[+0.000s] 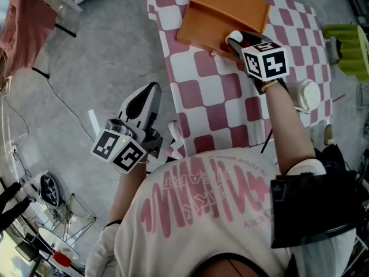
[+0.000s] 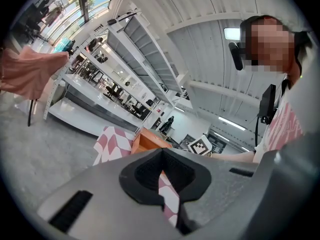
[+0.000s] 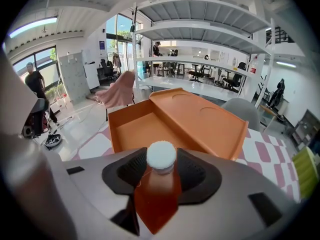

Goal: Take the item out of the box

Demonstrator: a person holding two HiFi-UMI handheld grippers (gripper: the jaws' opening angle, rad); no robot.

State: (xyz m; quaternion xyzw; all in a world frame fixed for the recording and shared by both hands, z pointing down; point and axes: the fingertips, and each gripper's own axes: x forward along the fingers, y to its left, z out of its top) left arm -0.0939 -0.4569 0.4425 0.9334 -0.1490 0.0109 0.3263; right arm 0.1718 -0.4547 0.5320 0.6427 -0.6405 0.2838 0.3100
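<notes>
An open orange box (image 1: pixel 222 13) lies at the far end of the red-and-white checked tablecloth (image 1: pixel 207 91). Its tray (image 3: pixel 145 129) looks empty and its lid (image 3: pixel 200 116) lies back to the right. My right gripper (image 1: pixel 239 42) sits at the box's near edge, shut on a small bottle (image 3: pixel 156 194) of orange liquid with a white cap (image 3: pixel 161 155). The cap (image 1: pixel 233 37) also shows in the head view. My left gripper (image 1: pixel 151 91) hovers over the grey floor left of the table. Its jaws are together with nothing between them, and the box (image 2: pixel 150 140) shows beyond them.
On the table's right side lie a white round object (image 1: pixel 308 94) and a green thing (image 1: pixel 346 48) at the edge. A pink cloth (image 1: pixel 23 22) hangs over a stand at far left. Cables and small gear (image 1: pixel 49 189) clutter the floor at lower left.
</notes>
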